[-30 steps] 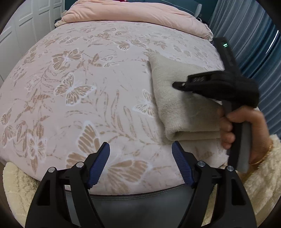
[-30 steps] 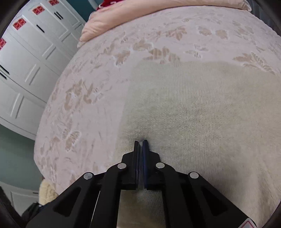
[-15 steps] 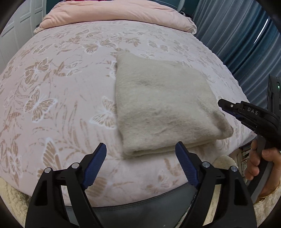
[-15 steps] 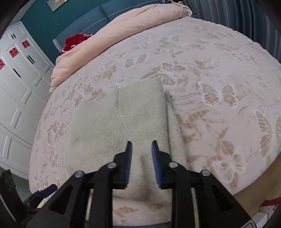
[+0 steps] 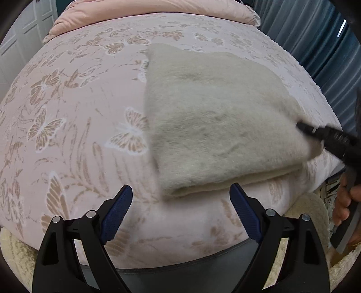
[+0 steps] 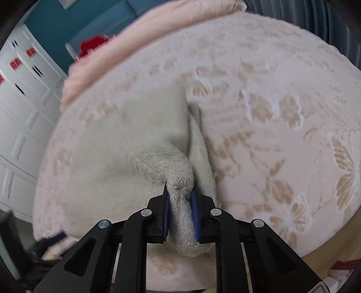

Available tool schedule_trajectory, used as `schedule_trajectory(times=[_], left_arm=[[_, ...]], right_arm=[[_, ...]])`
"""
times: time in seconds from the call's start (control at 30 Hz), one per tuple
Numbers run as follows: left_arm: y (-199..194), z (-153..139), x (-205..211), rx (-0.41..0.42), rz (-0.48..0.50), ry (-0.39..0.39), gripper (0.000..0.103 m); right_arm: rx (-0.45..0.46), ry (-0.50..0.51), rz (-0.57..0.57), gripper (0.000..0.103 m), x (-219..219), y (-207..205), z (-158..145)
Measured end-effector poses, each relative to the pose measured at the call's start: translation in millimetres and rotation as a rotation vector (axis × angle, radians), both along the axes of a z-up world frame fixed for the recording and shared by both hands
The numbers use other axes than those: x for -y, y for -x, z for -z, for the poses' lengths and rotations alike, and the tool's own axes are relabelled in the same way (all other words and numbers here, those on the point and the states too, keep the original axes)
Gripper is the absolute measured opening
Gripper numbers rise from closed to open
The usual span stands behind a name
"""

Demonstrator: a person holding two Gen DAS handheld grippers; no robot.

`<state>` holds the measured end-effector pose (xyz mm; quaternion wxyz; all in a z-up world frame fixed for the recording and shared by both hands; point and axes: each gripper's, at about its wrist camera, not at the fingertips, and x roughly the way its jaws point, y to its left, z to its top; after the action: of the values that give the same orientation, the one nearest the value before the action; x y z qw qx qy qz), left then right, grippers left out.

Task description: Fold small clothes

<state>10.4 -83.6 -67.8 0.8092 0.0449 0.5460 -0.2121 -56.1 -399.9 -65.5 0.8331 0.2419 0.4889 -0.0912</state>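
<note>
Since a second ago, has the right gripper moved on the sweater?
Yes. The right gripper was shut over the middle of the sweater; it has shifted to the sweater's right edge, near the bare bedspread, and now pinches a bunch of knit.

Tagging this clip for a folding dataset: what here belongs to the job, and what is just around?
In the job:
beige knit garment
right gripper, shut on its corner
left gripper, open

Just around:
butterfly bedspread
pink duvet
white wardrobe
blue curtain

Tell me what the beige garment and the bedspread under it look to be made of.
Beige garment: soft knit, probably wool or fleece; ribbed stitches and fuzzy nap show near the right gripper. Bedspread: matte pink woven fabric, seemingly jacquard; butterflies look woven in.
</note>
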Motion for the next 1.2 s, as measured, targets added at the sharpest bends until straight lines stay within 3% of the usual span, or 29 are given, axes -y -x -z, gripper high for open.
schedule_trajectory(times=[0.07,0.2,0.27,0.33,0.43,0.53,0.6,0.63,0.67,0.7,0.77,0.87,0.93,0.97,1.0,1.07,1.13,1.2], left_arm=[[-6,1,-6,-0.008,-0.03,0.006,0.086],[-10,7,-10,0.009,-0.02,-0.058,0.086],[-10,8,-14,-0.001,-0.026,-0.053,0.086],[-9,7,-18,-0.006,-0.02,-0.054,0.086],[-4,2,-30,0.001,-0.019,-0.062,0.086],[-2,-3,-46,-0.012,-0.043,-0.059,0.086],[-1,-8,-58,-0.017,-0.065,-0.047,0.086],[-1,-10,-63,-0.016,-0.076,-0.045,0.086],[-2,-11,-67,-0.016,-0.083,-0.043,0.087],[-2,-12,-71,-0.016,-0.089,-0.042,0.087],[-4,-14,-76,-0.015,-0.097,-0.036,0.087],[-7,-15,-77,-0.028,-0.105,-0.004,0.087],[-9,-15,-72,-0.041,-0.106,0.021,0.087],[-10,-15,-68,-0.043,-0.101,0.034,0.087],[-10,-16,-64,-0.045,-0.094,0.043,0.087],[-10,-21,-52,-0.044,-0.072,0.061,0.087],[-10,-29,-40,-0.025,-0.044,0.076,0.088],[-10,-35,-29,-0.003,-0.022,0.086,0.09]], right_arm=[[0.04,-0.026,0.02,0.017,0,6,1],[0.094,-0.036,0.074,0.021,-2,19,-35],[0.164,0.042,0.072,0.024,-19,26,-65],[0.237,0.087,-0.003,0.024,-46,26,-93],[0.287,0.064,-0.162,0.024,-86,6,-112],[0.233,-0.007,-0.288,0.018,-121,-27,-89],[0.106,-0.055,-0.371,0.017,-148,-49,-46],[0.0,-0.045,-0.407,0.017,-162,-58,-15],[-0.038,-0.028,-0.425,0.014,-170,-59,9],[-0.001,-0.033,-0.419,0.014,-171,-55,11],[-0.003,-0.041,-0.407,0.013,-168,-50,-11],[0.066,-0.049,-0.322,0.012,-143,-34,-41],[0.014,0.005,-0.266,0.01,-121,-29,-28],[-0.046,0.026,-0.268,0.003,-114,-30,-8],[-0.066,-0.004,-0.275,0.001,-107,-27,4],[-0.017,-0.098,-0.23,0.003,-92,-16,-8],[0.086,-0.067,-0.135,0.01,-75,1,-38],[0.123,-0.002,-0.047,0.013,-54,10,-52]])
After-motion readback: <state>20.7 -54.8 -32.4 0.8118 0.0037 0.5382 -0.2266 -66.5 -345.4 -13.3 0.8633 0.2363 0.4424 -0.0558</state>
